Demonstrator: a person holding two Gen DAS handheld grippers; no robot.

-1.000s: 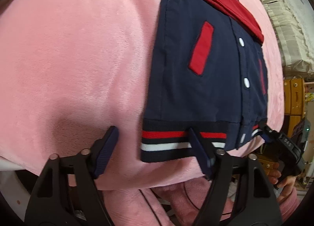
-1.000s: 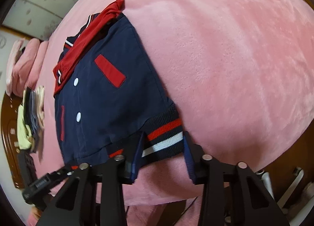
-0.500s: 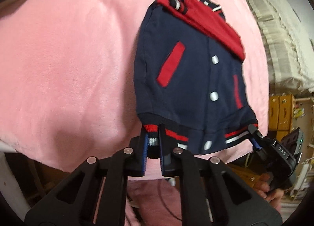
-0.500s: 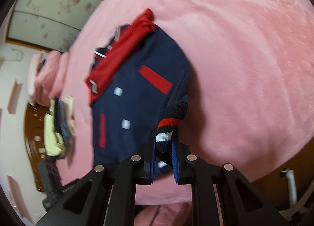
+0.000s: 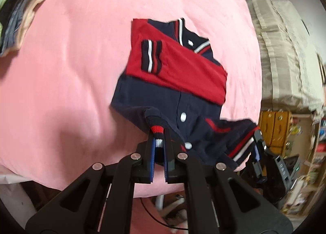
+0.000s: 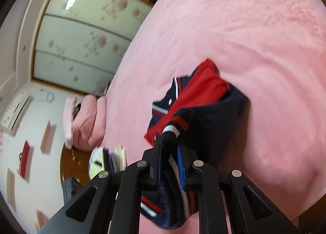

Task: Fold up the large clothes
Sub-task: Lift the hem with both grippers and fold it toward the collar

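Observation:
A navy and red varsity jacket (image 5: 173, 83) lies on a pink blanket (image 5: 71, 71), sleeves folded across its upper part. My left gripper (image 5: 159, 142) is shut on the left corner of its striped hem and holds it up off the blanket. My right gripper (image 6: 170, 148) is shut on the other hem corner, also raised; it also shows in the left wrist view (image 5: 256, 148). The jacket (image 6: 214, 107) hangs from the raised hem, its collar end resting on the blanket (image 6: 244, 40).
A stack of folded clothes (image 5: 24, 6) lies at the far left of the blanket, also in the right wrist view (image 6: 108, 160). A pink pillow (image 6: 85, 120) lies beyond. A cream covered piece of furniture (image 5: 285, 50) and wooden shelves (image 5: 273, 126) stand to the right.
Both grippers closed on the hem corners, then lifted them and carried the hem up and forward toward the collar. The jacket's lower half now rises off the blanket.

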